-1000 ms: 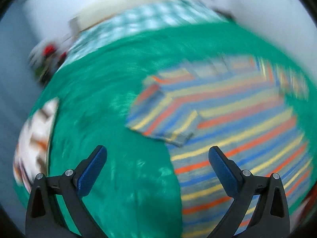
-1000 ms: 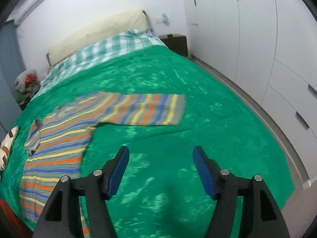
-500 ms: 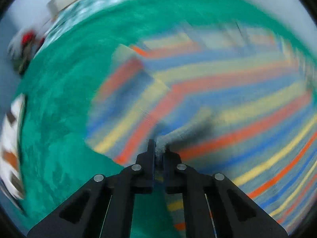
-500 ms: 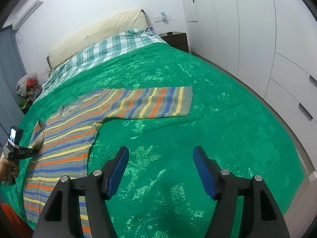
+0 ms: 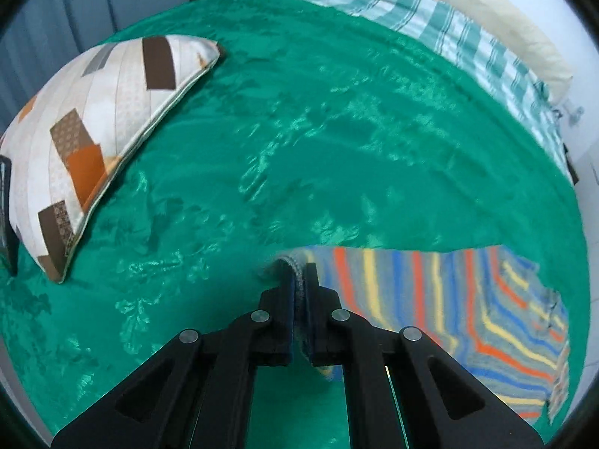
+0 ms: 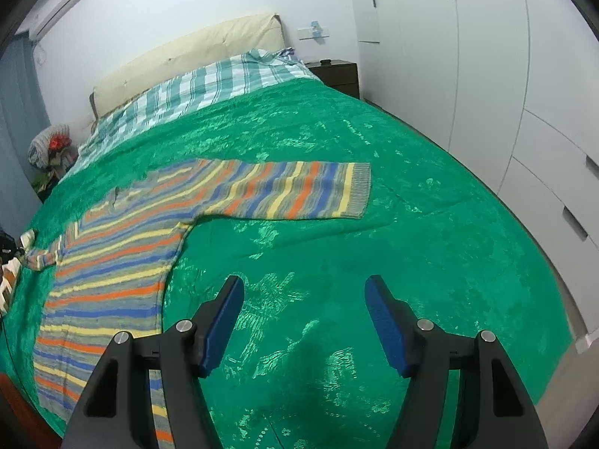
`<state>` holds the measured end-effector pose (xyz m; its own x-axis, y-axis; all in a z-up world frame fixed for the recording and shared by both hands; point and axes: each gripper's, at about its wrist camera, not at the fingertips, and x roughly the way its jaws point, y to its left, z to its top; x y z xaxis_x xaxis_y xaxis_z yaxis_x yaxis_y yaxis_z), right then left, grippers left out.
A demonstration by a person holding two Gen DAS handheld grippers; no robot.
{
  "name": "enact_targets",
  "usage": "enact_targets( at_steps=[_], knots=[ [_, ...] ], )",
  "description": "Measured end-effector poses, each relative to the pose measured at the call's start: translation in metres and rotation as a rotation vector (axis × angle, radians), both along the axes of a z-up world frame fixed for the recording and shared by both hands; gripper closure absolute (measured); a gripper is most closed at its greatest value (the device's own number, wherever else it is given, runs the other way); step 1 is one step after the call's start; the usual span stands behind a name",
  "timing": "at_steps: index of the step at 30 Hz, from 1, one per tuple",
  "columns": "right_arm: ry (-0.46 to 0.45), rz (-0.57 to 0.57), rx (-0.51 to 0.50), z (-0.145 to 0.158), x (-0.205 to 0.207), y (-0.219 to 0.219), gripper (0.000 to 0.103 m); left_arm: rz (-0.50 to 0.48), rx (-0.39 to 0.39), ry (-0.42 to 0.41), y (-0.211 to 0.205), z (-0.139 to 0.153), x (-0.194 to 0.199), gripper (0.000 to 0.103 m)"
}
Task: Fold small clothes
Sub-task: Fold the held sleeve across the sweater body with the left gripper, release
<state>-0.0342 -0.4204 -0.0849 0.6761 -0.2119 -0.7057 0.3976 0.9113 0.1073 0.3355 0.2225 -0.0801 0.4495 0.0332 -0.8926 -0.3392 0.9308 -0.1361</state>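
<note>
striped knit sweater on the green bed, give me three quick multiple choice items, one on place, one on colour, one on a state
1. Where does the patchwork pillow lie, seen from the left wrist?
A. upper left on the green satin bedspread
B. on top of the sweater
C. on the floor

2. What colour is the cuff of the sweater's outstretched sleeve?
A. red
B. grey
C. black

3. What is the left gripper doing?
A. open above bare bedspread
B. shut on the other sleeve's cuff
C. shut on the pillow

Key: 1 A, it sits at the upper left of that view. 2 B, the ribbed end past the yellow stripe is grey. 3 B, the fingers pinch grey ribbing of the striped knit sweater.
</note>
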Motion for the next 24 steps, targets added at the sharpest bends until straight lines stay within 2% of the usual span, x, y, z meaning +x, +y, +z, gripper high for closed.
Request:
enact_targets(
  at_steps=[6, 9, 15, 19, 22, 24],
  knots=[
    [0.012, -0.003, -0.001, -0.002, 0.001, -0.001, 0.036, 0.051, 0.014, 0.07, 0.016, -0.037, -0.012, 0.102],
    [0.013, -0.013, 0.005, -0.002, 0.0, -0.003, 0.036, 0.07, 0.025, 0.083, 0.021, -0.046, -0.023, 0.103],
    [0.017, -0.017, 0.002, -0.003, 0.0, -0.003, 0.036, 0.065, 0.11, 0.066, 0.017, -0.045, -0.025, 0.103],
    [0.016, -0.014, -0.005, -0.002, -0.001, -0.001, 0.036, 0.077, 0.143, 0.088, 0.021, -0.053, -0.022, 0.103],
    [0.006, -0.026, -0.001, 0.0, -0.004, -0.004, 0.036, 0.052, 0.173, 0.103, 0.016, -0.061, -0.024, 0.102],
    [0.002, -0.035, 0.008, 0.0, -0.005, -0.007, 0.036, 0.038, 0.191, 0.097, 0.013, -0.06, -0.027, 0.094]
  ],
)
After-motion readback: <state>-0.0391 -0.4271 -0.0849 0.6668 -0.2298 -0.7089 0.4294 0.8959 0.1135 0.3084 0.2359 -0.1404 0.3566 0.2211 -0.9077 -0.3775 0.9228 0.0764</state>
